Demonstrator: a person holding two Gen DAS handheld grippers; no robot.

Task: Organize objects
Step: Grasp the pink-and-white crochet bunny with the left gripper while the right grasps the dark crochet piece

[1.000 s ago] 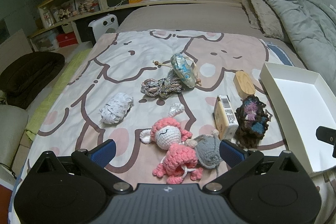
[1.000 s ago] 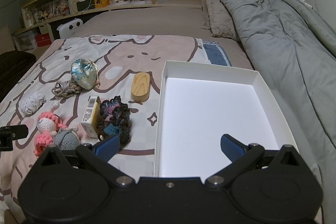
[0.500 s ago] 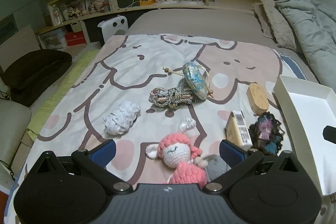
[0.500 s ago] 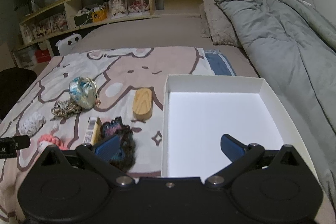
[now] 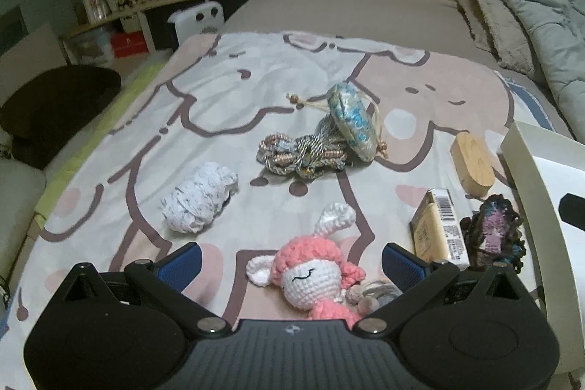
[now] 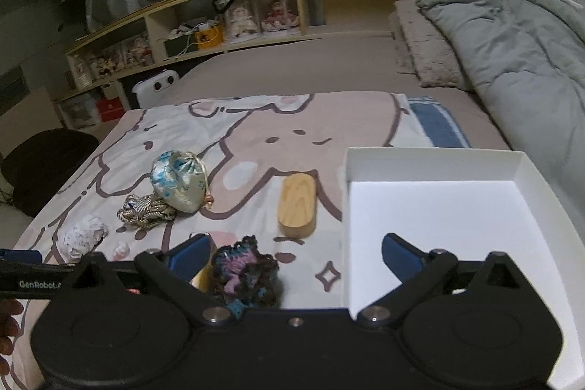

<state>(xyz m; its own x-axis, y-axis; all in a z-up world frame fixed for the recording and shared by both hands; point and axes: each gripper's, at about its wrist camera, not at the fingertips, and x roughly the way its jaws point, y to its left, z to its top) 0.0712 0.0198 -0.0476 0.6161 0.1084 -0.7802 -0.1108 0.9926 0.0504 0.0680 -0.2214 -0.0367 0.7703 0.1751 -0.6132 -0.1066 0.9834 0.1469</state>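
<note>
Items to be sorted, all lying on the cartoon-print blanket [image 5: 256, 90] on the bed; none yet in the white tray [image 6: 431, 170].

- Dark crocheted piece [image 6: 245, 271], purple and blue: nearest the right gripper [image 6: 294, 253], just inside its left jaw, short of the tray's near-left corner. Judged the current target.
- Yellow barcoded box [image 5: 438, 225]: touching or just beside the crocheted piece, at its 9 o'clock in the left wrist view.
- Wooden oval block [image 6: 297, 203]: at 12 o'clock from the crocheted piece, just left of the tray wall.
- Pink-and-white crocheted doll [image 5: 310, 275]: between the jaws of the left gripper [image 5: 290, 264], with a grey knitted item [image 5: 376, 293] against it.
- Floral drawstring pouch [image 5: 353, 123], braided cord bundle [image 5: 299, 154], white crumpled wad [image 5: 199, 196]: farther up the blanket, at 12 to 10 o'clock from the doll.

Jaws: left stand wide, gripping nothing. Right are closing from near full width; the crocheted piece lies by the left one, the pads not pressing on it.

Step in hand: approach for a first pick, both grippers low over the near row.

Next move calls for: centring the right jaws on the crocheted piece, closing firmly on soft yarn, lifting over the tray wall at 3 o'clock.
</note>
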